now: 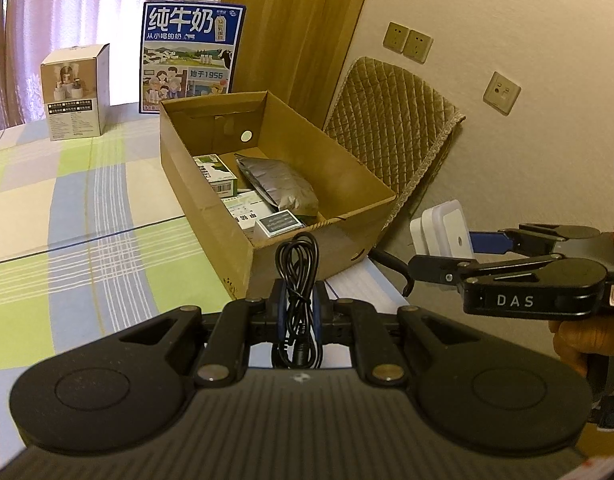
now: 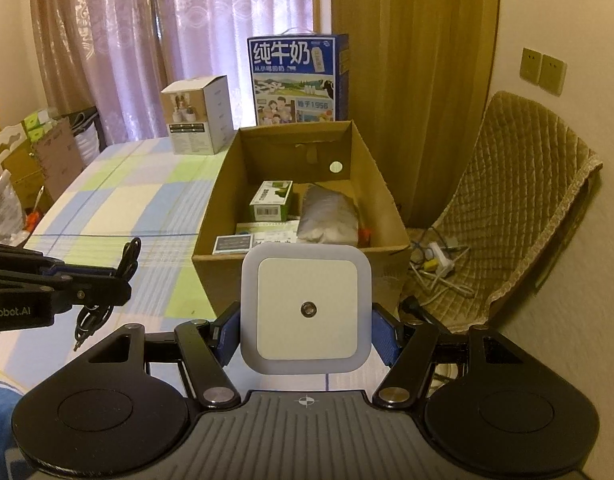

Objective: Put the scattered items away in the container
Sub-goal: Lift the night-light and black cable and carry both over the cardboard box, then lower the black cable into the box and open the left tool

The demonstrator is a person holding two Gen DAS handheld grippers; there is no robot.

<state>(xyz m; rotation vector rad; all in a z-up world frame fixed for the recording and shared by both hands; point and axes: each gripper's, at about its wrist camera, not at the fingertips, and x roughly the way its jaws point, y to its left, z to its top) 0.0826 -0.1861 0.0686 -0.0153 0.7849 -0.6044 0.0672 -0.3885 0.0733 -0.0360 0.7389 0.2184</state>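
Left gripper (image 1: 298, 312) clenched on a coiled black cable (image 1: 297, 276), loop upright, plug end hidden behind the jaws; right gripper (image 2: 307, 332) grasping a square white night light (image 2: 306, 309), face to camera, before the open cardboard box (image 2: 211, 224), its lower contents cut off.

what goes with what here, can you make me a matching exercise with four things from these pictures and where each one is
Things:
1. black cable
2. white night light
3. grey pouch
4. blue milk carton

Places:
A. lying inside the cardboard box
B. standing on the table behind the cardboard box
C. clamped in the left gripper
D. held between the pads of the right gripper

Pairs: 1-C, 2-D, 3-A, 4-B
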